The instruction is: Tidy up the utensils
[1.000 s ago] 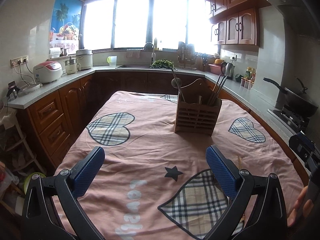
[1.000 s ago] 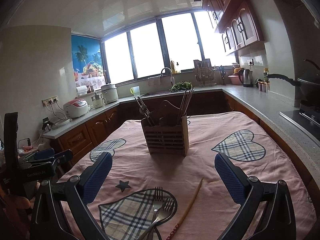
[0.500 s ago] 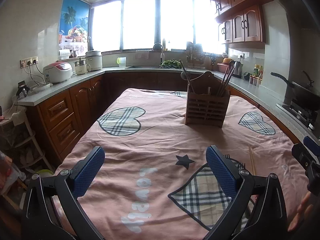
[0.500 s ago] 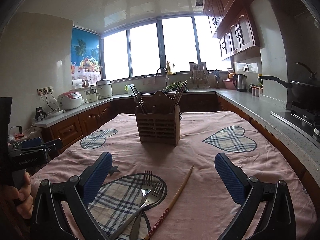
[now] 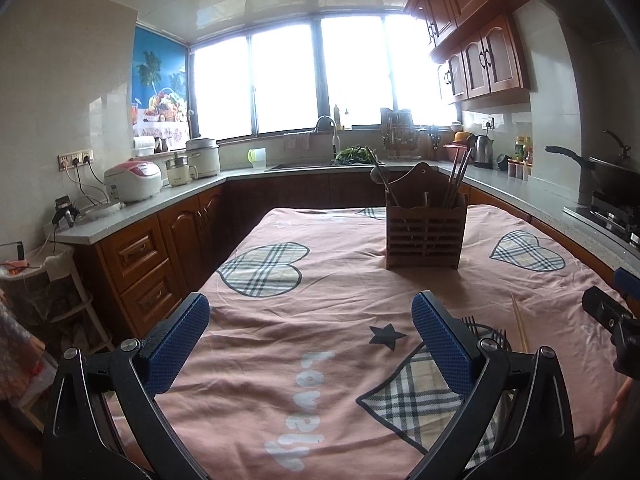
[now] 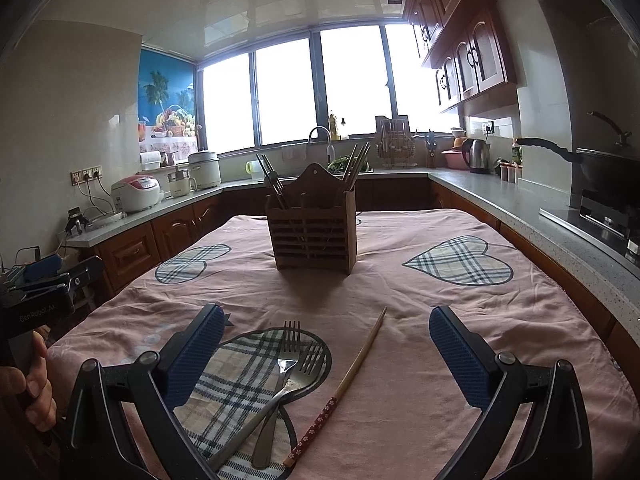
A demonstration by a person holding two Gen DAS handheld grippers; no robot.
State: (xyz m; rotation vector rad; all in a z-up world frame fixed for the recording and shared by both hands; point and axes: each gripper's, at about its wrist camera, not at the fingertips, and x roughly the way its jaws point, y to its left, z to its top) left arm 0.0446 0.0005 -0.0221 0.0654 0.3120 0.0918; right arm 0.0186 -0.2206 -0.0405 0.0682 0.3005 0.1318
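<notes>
A slatted wooden utensil holder (image 6: 314, 236) (image 5: 425, 234) stands mid-table with chopsticks and a ladle sticking up. Two metal forks (image 6: 286, 372) lie crossed on a plaid heart of the pink tablecloth (image 6: 400, 288), close in front of my right gripper (image 6: 326, 336). A single chopstick (image 6: 348, 376) with a red flowered end lies beside them to the right. The right gripper is open and empty above the forks. My left gripper (image 5: 310, 324) is open too, over bare cloth; fork tines (image 5: 484, 330) and the chopstick (image 5: 519, 322) peek out behind its right finger.
Wooden cabinets and grey counters ring the table. On the left counter stand a rice cooker (image 5: 134, 180) and a pot. A kettle (image 6: 476, 156) stands at the back right, and a wok (image 6: 604, 168) sits on the stove. A hand (image 6: 34, 384) holds the left gripper's handle.
Both grippers have drawn back and dipped lower toward the near table edge. The forks and chopstick now lie fuller in the right view. Both jaws stay open.
</notes>
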